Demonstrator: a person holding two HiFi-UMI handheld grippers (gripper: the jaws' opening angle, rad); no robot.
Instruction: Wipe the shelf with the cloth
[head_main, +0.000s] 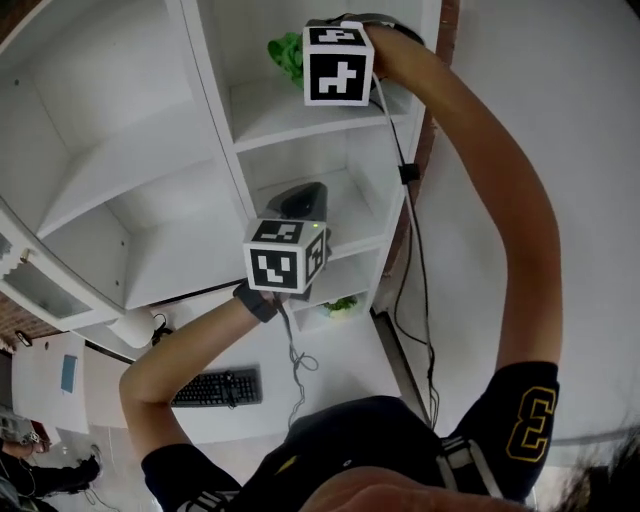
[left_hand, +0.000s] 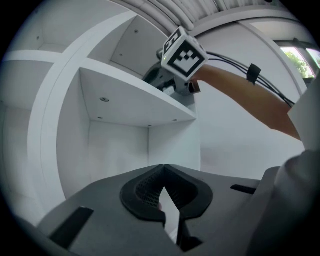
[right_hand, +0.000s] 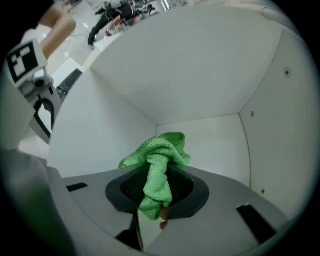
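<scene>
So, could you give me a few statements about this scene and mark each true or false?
1. The right gripper grips a green cloth. True.
2. The left gripper grips a cloth too. False: its jaws are together with nothing between them.
3. The shelf unit is white. True.
4. The left gripper is held higher than the right one. False: the right gripper is higher up the shelf unit.

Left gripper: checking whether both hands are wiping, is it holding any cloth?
No, the left gripper has its fingers shut together, nothing between them.
</scene>
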